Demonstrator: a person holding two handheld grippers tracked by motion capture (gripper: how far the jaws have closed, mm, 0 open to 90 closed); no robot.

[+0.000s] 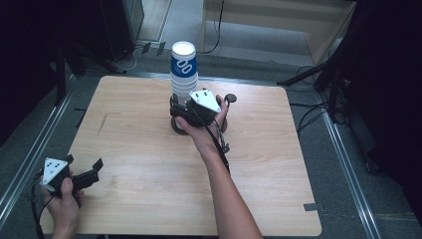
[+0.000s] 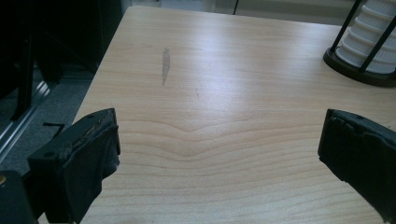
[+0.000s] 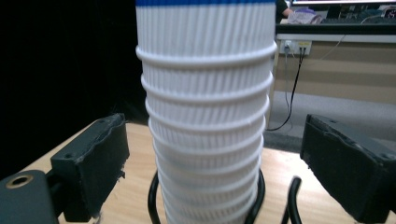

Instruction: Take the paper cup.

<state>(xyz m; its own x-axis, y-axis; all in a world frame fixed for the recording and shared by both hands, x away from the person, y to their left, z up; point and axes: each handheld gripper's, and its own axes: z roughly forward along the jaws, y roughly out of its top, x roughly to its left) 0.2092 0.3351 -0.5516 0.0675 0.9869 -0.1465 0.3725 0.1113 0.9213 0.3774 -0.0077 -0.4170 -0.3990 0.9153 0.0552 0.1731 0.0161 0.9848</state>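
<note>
White ribbed cups [image 3: 205, 116], blue-banded top cup [image 1: 183, 62]

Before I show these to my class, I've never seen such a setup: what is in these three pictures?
A person holds a two-jaw tool in each hand at a wooden table. The high view looks down from above; the other two pictures come from cameras riding on the tools. A stack of ribbed paper cups stands in a black wire holder. The right gripper has its jaws on either side of the stack, not touching it. The left gripper rests open near the table's edge, holding nothing.
</note>
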